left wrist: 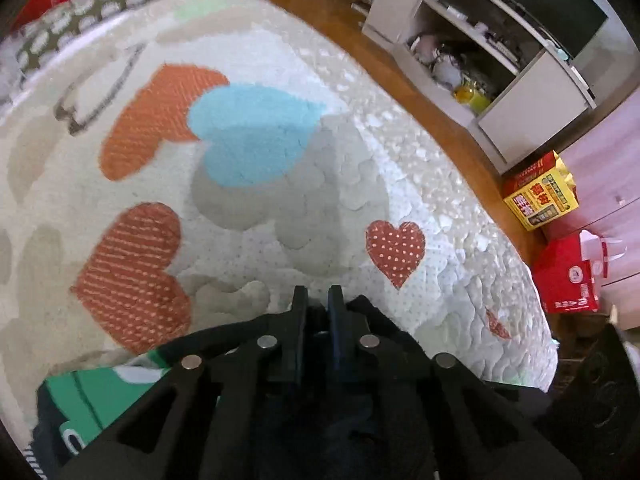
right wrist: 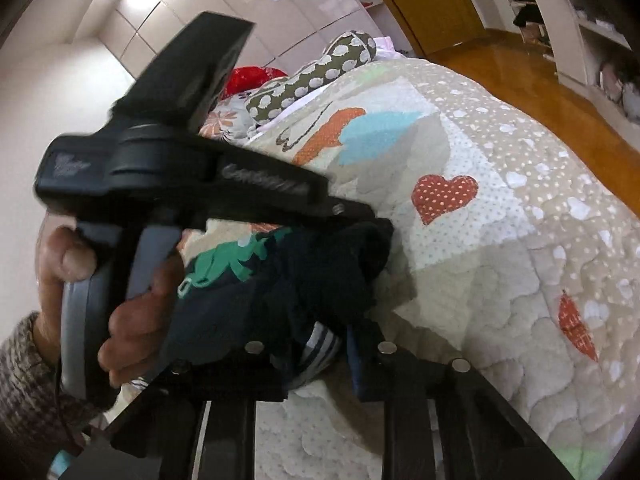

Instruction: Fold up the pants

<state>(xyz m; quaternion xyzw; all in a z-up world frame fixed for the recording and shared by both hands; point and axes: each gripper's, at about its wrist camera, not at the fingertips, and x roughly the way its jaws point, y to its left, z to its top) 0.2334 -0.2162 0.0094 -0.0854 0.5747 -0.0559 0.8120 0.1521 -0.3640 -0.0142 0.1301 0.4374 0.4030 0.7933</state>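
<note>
The pants (right wrist: 288, 288) are dark navy with a green print and white stripes, bunched up above a quilted bed cover (right wrist: 500, 248). My left gripper (left wrist: 318, 300) is shut on the pants (left wrist: 384, 324), with dark cloth bulging around its fingers. In the right wrist view the left gripper (right wrist: 372, 220) and the hand holding it fill the left side. My right gripper (right wrist: 320, 344) has its jaws apart around the striped part of the pants; its left fingertip is hidden by cloth.
The bed cover (left wrist: 280, 208) has orange, blue and red hearts. Pillows (left wrist: 100, 4) lie at the far end. A wooden floor (left wrist: 400, 64), a white shelf unit (left wrist: 500, 60) and red and yellow boxes (left wrist: 560, 240) stand to the right of the bed.
</note>
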